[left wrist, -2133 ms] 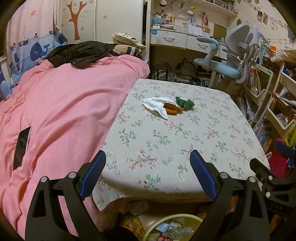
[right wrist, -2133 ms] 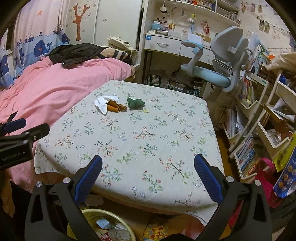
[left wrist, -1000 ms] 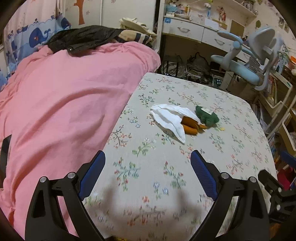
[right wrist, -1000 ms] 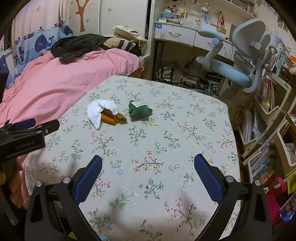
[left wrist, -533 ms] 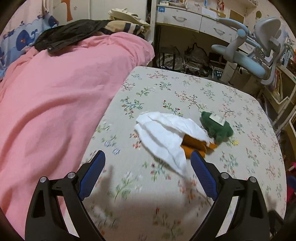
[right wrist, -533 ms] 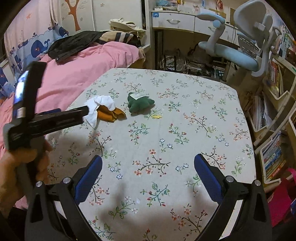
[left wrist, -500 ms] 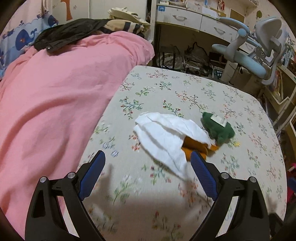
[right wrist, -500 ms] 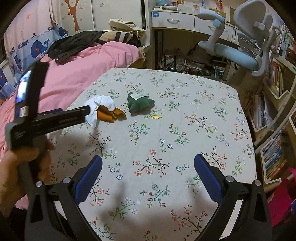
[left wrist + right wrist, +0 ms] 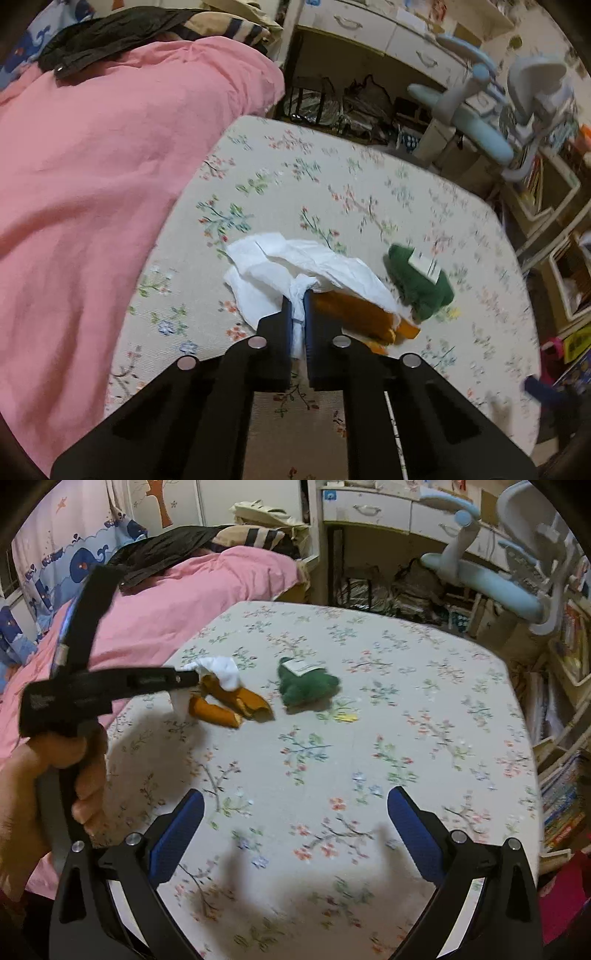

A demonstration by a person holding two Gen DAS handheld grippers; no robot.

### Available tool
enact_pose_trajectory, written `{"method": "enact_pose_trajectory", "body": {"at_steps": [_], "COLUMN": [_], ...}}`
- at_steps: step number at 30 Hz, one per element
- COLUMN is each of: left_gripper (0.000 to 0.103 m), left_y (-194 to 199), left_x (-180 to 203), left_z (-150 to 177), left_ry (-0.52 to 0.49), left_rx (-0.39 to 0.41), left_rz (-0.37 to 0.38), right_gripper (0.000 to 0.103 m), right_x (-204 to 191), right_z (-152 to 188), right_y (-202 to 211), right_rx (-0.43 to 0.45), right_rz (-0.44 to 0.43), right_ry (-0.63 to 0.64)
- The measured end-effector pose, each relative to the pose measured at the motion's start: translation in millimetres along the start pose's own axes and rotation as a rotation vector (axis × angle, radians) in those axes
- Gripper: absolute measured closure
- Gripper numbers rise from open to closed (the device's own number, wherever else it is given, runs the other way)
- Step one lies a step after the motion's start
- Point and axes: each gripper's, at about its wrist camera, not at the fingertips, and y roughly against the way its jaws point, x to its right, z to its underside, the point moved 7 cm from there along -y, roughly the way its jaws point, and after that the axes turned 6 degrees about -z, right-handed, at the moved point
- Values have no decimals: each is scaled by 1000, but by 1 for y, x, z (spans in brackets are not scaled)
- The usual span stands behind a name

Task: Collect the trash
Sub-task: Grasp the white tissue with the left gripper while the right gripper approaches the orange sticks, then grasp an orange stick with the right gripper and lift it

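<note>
Flowery table (image 9: 369,206) is carrying soft, light tissue (image 9: 295,266). Left claw (image 9: 297,314) is pinching its near edge; peels (image 9: 354,317) are lying beside. Right claw (image 9: 295,812) is gaping, empty.

pink duvet (image 9: 110,177), floral tablecloth (image 9: 369,206), blue chair (image 9: 498,579)

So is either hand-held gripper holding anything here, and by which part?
The left hand-held gripper has just closed on the white tissue, pinching a bunched fold at its near edge. The right hand-held gripper is open, holding nothing.
</note>
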Motion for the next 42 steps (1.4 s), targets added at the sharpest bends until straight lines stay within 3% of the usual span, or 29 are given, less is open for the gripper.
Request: {"method": "enact_pose_trajectory", "body": {"at_steps": [5, 8, 10, 11, 12, 16, 24, 28, 30, 33, 42], "left_gripper": [98, 98, 98, 98, 98, 98, 98, 98, 98, 98, 98], "left_y": [33, 51, 59, 61, 62, 65, 63, 62, 61, 61, 79], "left_x": [-18, -26, -30, -30, -30, -30, -29, -27, -28, -26, -12], "left_z": [-17, -23, -26, -27, -28, -29, -29, -30, -30, -29, -13], "left_ry": [65, 99, 110, 110, 109, 108, 95, 92, 91, 82, 14], "left_rx": [65, 101, 118, 123, 126, 128, 119, 116, 116, 118, 139], "left_rz": [38, 57, 52, 53, 54, 62, 72, 72, 73, 73, 82], "right_gripper": [8, 8, 19, 31, 37, 47, 48, 49, 70, 86, 86], "right_x": [-20, -38, -51, -56, -60, -70, -67, -67, -68, -63, -55], "right_z": [-8, -16, -22, -24, -26, -34, -49, -49, -48, -46, -29], "right_y": [-13, -23, -33, -41, -47, -63, -87, -97, -96, -92, -38], "right_rx": [-6, 3, -2, -19, -33, -47, -63, -83, -93, -111, -71], "right_rz": [-66, -150, -206, -235, -257, -276, -293, -245, -229, -245, -269], "right_ry": [31, 64, 87, 97, 101, 134, 146, 203, 227, 198, 108]}}
